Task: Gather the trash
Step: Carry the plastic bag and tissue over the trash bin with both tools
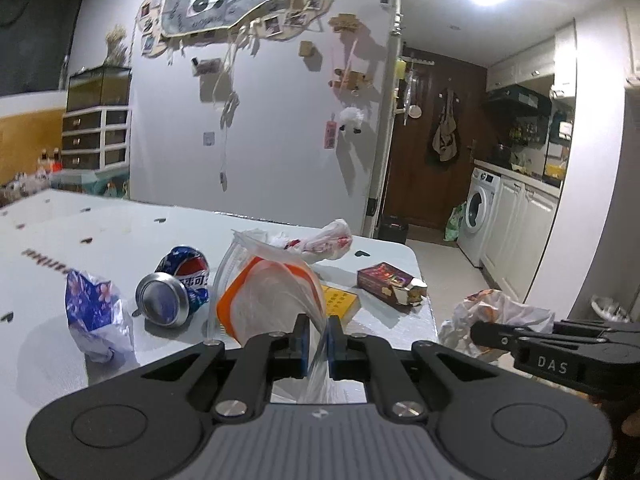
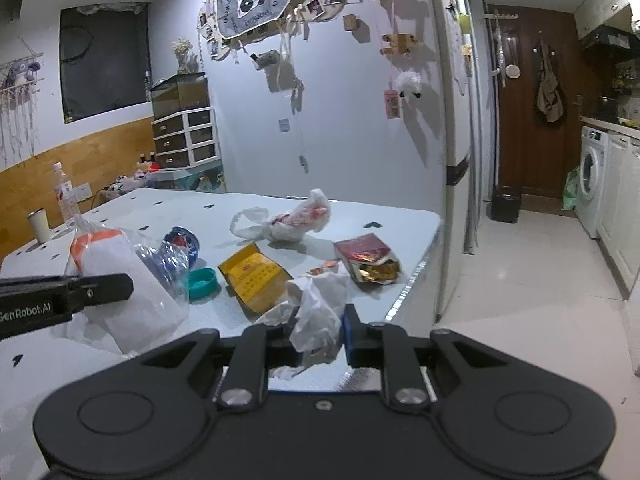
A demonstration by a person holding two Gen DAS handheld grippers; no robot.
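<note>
My left gripper (image 1: 318, 338) is shut on the edge of a clear plastic bag with an orange band (image 1: 272, 300), held just above the white table (image 1: 60, 240); the bag also shows in the right wrist view (image 2: 120, 280). My right gripper (image 2: 320, 332) is shut on a crumpled white paper wad (image 2: 320, 312), seen from the left wrist view (image 1: 492, 316) beyond the table's right edge. On the table lie a crushed Pepsi can (image 1: 176, 288), a blue floral wrapper (image 1: 94, 312), a yellow box (image 2: 256, 276), a dark red carton (image 2: 364, 256) and a white-and-red plastic bag (image 2: 296, 220).
A teal lid (image 2: 202, 282) lies by the yellow box. A water bottle (image 2: 64, 192) and a cup (image 2: 38, 224) stand at the table's far left. A washing machine (image 2: 592, 184), a door (image 2: 532, 100) and a small black bin (image 2: 506, 206) are to the right.
</note>
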